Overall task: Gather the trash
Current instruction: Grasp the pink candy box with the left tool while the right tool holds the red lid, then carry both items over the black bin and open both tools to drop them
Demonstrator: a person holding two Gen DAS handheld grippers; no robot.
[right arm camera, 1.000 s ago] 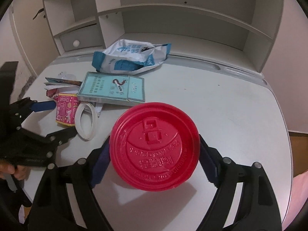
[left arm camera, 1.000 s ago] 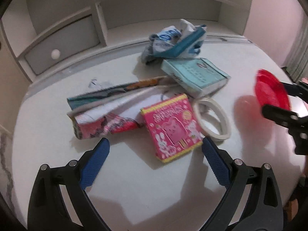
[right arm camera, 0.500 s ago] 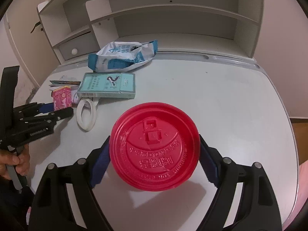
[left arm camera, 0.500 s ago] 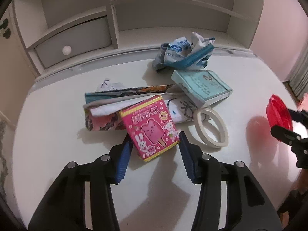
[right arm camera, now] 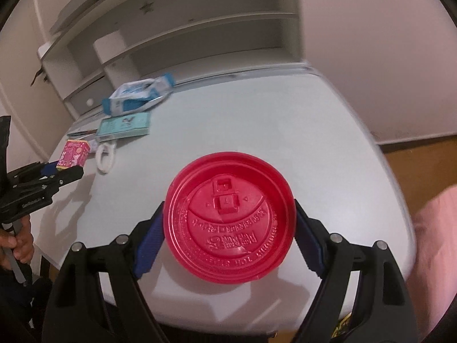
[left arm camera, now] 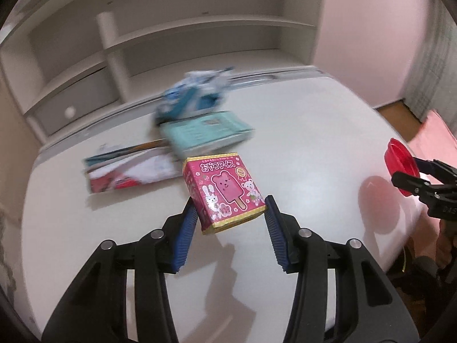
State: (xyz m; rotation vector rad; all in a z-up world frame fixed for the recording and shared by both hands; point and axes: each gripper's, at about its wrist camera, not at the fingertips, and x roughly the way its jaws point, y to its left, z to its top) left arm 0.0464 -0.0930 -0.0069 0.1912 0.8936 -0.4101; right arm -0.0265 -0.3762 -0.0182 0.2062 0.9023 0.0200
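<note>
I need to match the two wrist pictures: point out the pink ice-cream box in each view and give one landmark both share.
Left wrist: pink ice-cream box sits centre, between the left gripper jaws.
Right wrist: same box at far left, small, just left of the white tape ring.
Shared landmark: the teal flat box, lying behind it on the table in both.

Bag (right arm camera: 137,97) at desk (right arm camera: 257,131) rear, carton (right arm camera: 124,127) before it, tape ring (right arm camera: 105,155) nearer; box (left arm camera: 224,191) btwn left gripper (left arm camera: 228,223) pads.
</note>
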